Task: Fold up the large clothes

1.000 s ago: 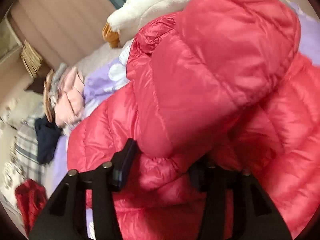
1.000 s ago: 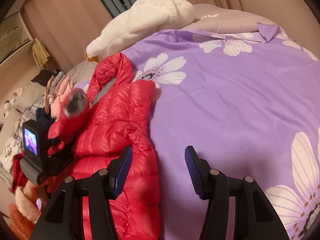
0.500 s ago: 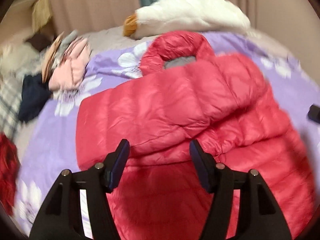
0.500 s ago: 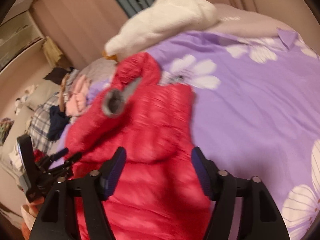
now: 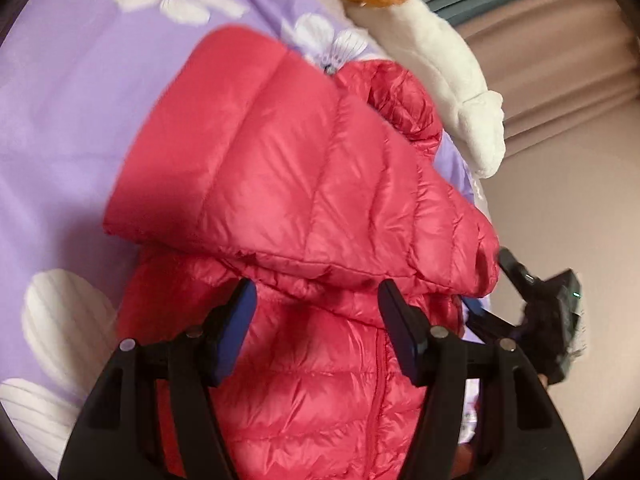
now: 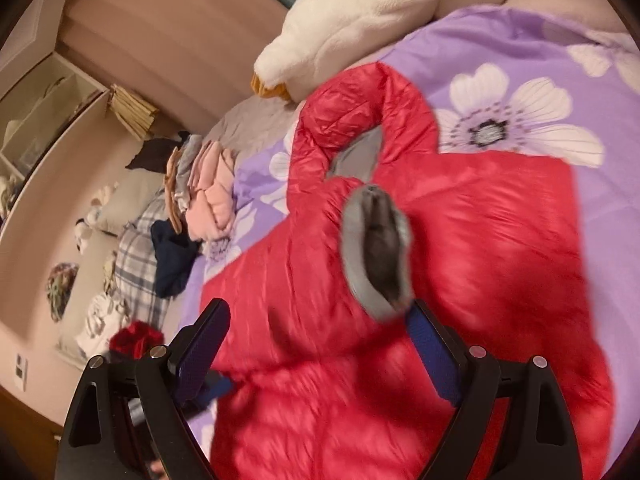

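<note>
A red puffer jacket [image 5: 304,184] lies on the purple flowered bedsheet [image 5: 60,120], with one sleeve folded across its body. In the right wrist view the jacket [image 6: 480,240] shows its hood [image 6: 360,120] toward the pillows. The sleeve's grey cuff [image 6: 376,248] rests on the chest. My left gripper [image 5: 316,312] hovers open just short of the folded sleeve's edge, pinching nothing. My right gripper [image 6: 320,344] is above the jacket's lower part. Its jaws are opening, the cuff is just ahead of its right fingertip, and the pads press on nothing. It also appears at the right edge of the left wrist view as the right gripper [image 5: 540,312].
A white plush goose [image 6: 380,12] lies along the head of the bed. A pile of pink clothes [image 6: 212,196], a navy garment [image 6: 172,256] and a plaid one [image 6: 136,256] sit on the bed's far left. Shelves [image 6: 48,112] stand beyond them.
A second ago my left gripper held the sleeve raised. The sleeve now lies folded across the jacket and the gripper has let go and rolled. My right gripper moved from the bare sheet over the jacket, jaws widening.
</note>
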`<move>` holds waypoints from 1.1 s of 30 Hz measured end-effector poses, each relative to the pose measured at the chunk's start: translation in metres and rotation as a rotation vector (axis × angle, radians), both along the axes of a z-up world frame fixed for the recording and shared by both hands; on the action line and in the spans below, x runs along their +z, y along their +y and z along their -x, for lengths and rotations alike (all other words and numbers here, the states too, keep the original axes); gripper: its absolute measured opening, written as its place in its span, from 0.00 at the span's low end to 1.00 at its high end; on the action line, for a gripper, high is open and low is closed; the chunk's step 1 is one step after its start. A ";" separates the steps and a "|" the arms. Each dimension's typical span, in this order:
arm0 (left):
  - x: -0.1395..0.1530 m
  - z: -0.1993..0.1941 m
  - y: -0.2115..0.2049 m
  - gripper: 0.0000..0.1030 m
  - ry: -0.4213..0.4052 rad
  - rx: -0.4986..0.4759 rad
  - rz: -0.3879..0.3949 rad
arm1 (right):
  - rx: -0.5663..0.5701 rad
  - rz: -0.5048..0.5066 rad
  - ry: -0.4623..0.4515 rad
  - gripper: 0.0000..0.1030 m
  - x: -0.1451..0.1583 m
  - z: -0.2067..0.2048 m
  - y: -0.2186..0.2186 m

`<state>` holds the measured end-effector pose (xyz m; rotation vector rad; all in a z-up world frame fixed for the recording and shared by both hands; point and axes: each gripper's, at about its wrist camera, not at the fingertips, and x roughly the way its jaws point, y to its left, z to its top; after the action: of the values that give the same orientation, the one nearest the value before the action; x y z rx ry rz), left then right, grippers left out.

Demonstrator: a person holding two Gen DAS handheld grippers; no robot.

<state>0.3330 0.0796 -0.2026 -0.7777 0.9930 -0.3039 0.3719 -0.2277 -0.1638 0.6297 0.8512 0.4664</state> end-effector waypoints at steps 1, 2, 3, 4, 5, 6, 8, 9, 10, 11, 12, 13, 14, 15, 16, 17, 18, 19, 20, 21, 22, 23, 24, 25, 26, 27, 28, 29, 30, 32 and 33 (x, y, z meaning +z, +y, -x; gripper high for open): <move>-0.001 -0.002 0.001 0.61 -0.002 0.004 0.015 | -0.011 0.007 0.010 0.74 -0.004 -0.002 0.002; 0.000 -0.002 0.003 0.61 -0.010 0.016 0.035 | -0.035 0.026 0.009 0.41 -0.008 -0.003 0.004; 0.001 -0.003 0.003 0.61 -0.017 0.026 0.048 | -0.049 0.036 0.002 0.28 -0.009 -0.001 0.002; 0.003 -0.003 0.003 0.61 -0.026 0.025 0.055 | -0.061 0.033 -0.014 0.22 -0.008 0.002 -0.001; 0.006 -0.004 0.005 0.61 -0.034 0.021 0.051 | -0.073 0.020 -0.053 0.19 -0.006 0.009 -0.005; 0.010 -0.004 0.004 0.61 -0.052 0.019 0.030 | -0.073 0.023 -0.081 0.19 -0.003 0.015 -0.008; 0.015 0.003 0.008 0.61 -0.080 0.055 0.023 | -0.079 0.060 -0.107 0.18 0.004 0.023 -0.011; 0.016 0.004 0.009 0.61 -0.080 0.064 0.033 | -0.077 0.063 -0.123 0.18 0.009 0.027 -0.014; 0.015 0.003 0.009 0.61 -0.077 0.062 0.045 | -0.066 0.055 -0.142 0.18 0.013 0.032 -0.016; 0.015 0.003 0.010 0.61 -0.076 0.054 0.069 | -0.060 0.052 -0.158 0.18 0.016 0.035 -0.017; 0.016 0.004 0.008 0.61 -0.085 0.044 0.095 | -0.062 0.062 -0.174 0.18 0.021 0.037 -0.018; 0.016 0.006 0.007 0.61 -0.097 0.039 0.107 | -0.066 0.082 -0.189 0.18 0.025 0.040 -0.019; 0.017 0.007 0.005 0.61 -0.109 0.040 0.108 | -0.071 0.112 -0.202 0.17 0.029 0.042 -0.020; 0.018 0.007 0.002 0.58 -0.117 0.050 0.082 | -0.078 0.154 -0.215 0.17 0.033 0.045 -0.021; 0.017 0.008 0.001 0.52 -0.119 0.083 0.042 | -0.087 0.191 -0.225 0.17 0.035 0.047 -0.022; 0.015 0.008 0.000 0.41 -0.114 0.125 0.004 | -0.093 0.225 -0.230 0.17 0.036 0.049 -0.024; 0.009 0.005 0.000 0.37 -0.095 0.149 0.000 | -0.095 0.250 -0.225 0.17 0.033 0.049 -0.026; 0.004 0.002 0.000 0.35 -0.080 0.152 0.013 | -0.095 0.262 -0.210 0.17 0.029 0.048 -0.028; -0.001 0.000 0.001 0.32 -0.059 0.157 0.035 | -0.098 0.274 -0.190 0.17 0.025 0.047 -0.030; -0.001 0.000 0.002 0.30 -0.060 0.161 0.038 | -0.102 0.283 -0.171 0.17 0.019 0.045 -0.032; 0.001 0.001 0.002 0.30 -0.067 0.159 0.026 | -0.103 0.282 -0.164 0.17 0.015 0.044 -0.034; 0.007 0.002 -0.001 0.30 -0.080 0.150 -0.014 | -0.105 0.273 -0.156 0.17 0.012 0.045 -0.037; 0.012 0.003 -0.003 0.30 -0.091 0.146 -0.044 | -0.109 0.253 -0.149 0.17 0.009 0.046 -0.041; 0.018 0.005 -0.007 0.30 -0.108 0.143 -0.086 | -0.114 0.230 -0.148 0.17 0.009 0.047 -0.045; 0.021 0.006 -0.009 0.31 -0.117 0.143 -0.109 | -0.128 0.205 -0.147 0.17 0.009 0.047 -0.052; 0.024 0.007 -0.011 0.31 -0.128 0.144 -0.135 | -0.139 0.193 -0.145 0.17 0.009 0.049 -0.055; 0.025 0.009 -0.012 0.31 -0.137 0.145 -0.150 | -0.147 0.184 -0.144 0.17 0.009 0.050 -0.057; 0.023 0.008 -0.013 0.31 -0.140 0.147 -0.166 | -0.150 0.180 -0.143 0.17 0.008 0.049 -0.059; 0.020 0.006 -0.015 0.31 -0.130 0.146 -0.194 | -0.152 0.189 -0.136 0.17 0.007 0.049 -0.058; 0.009 0.005 -0.016 0.31 -0.094 0.151 -0.237 | -0.150 0.230 -0.113 0.17 0.001 0.046 -0.055; 0.003 0.003 -0.015 0.31 -0.075 0.158 -0.236 | -0.149 0.248 -0.106 0.17 -0.001 0.046 -0.054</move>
<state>0.3296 0.0644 -0.1993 -0.6209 0.8728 -0.0770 0.3262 -0.2818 -0.1653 0.4320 0.7411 0.2516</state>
